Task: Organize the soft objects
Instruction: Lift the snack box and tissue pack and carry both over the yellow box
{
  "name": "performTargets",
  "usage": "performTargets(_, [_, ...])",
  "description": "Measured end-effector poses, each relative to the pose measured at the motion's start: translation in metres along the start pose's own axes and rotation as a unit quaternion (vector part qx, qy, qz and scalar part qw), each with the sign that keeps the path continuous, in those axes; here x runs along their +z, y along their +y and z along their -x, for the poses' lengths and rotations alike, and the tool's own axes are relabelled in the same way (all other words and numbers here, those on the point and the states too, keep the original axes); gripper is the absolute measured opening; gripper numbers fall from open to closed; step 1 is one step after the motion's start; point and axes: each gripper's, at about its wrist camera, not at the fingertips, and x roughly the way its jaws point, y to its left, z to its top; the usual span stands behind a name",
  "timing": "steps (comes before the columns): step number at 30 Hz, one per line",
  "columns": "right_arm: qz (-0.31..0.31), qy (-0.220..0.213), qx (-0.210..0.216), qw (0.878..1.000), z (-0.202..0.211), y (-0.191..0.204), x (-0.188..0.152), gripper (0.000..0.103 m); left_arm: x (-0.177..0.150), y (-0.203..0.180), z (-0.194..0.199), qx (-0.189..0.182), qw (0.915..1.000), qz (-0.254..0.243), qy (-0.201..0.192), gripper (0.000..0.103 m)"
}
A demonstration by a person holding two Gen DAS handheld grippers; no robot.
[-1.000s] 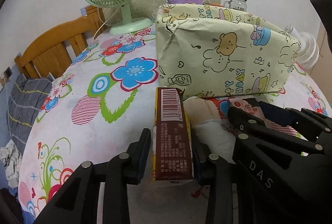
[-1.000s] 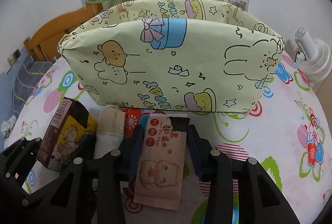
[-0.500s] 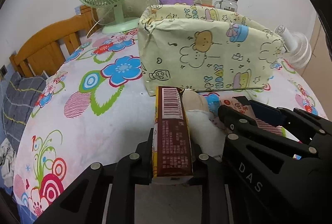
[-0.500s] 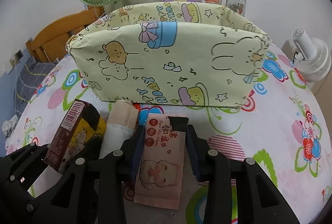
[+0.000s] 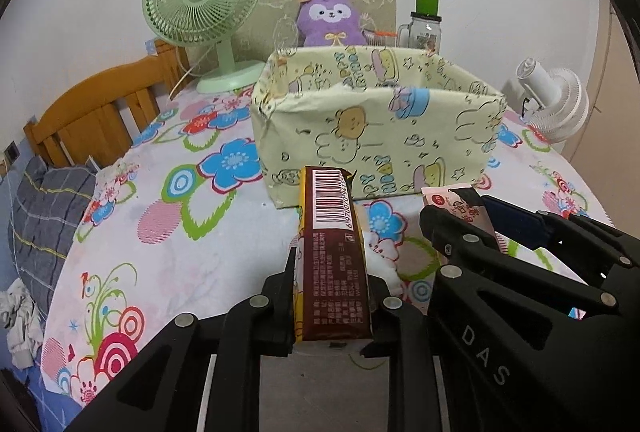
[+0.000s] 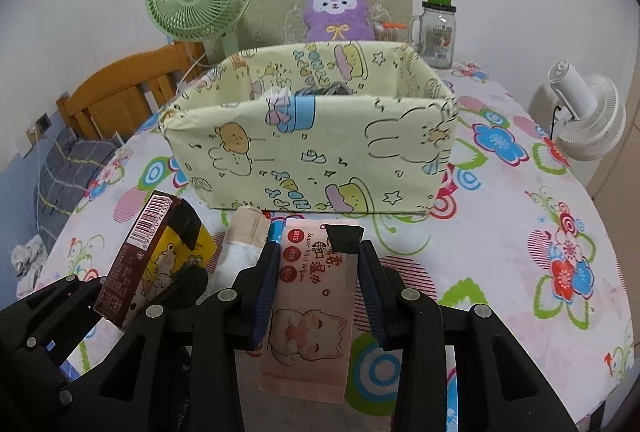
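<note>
left hand-held gripper clamping brown packet, lower centre | right hand-held gripper clamping wipes pack, lower centre | risk: packs snagging the fabric box rim and tipping it

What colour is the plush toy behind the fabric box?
Purple, with a white face and a yellow bow; the plush toy shows best in the right wrist view.
</note>
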Motion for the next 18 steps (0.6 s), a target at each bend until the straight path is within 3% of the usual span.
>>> performTargets(18, [0.000,-0.055,0.000,0.998,0.055,-0.003,0.019,0.042,0.022,-0.012,0.047,0.002,0.9986,-0.010,-0.052,0.020])
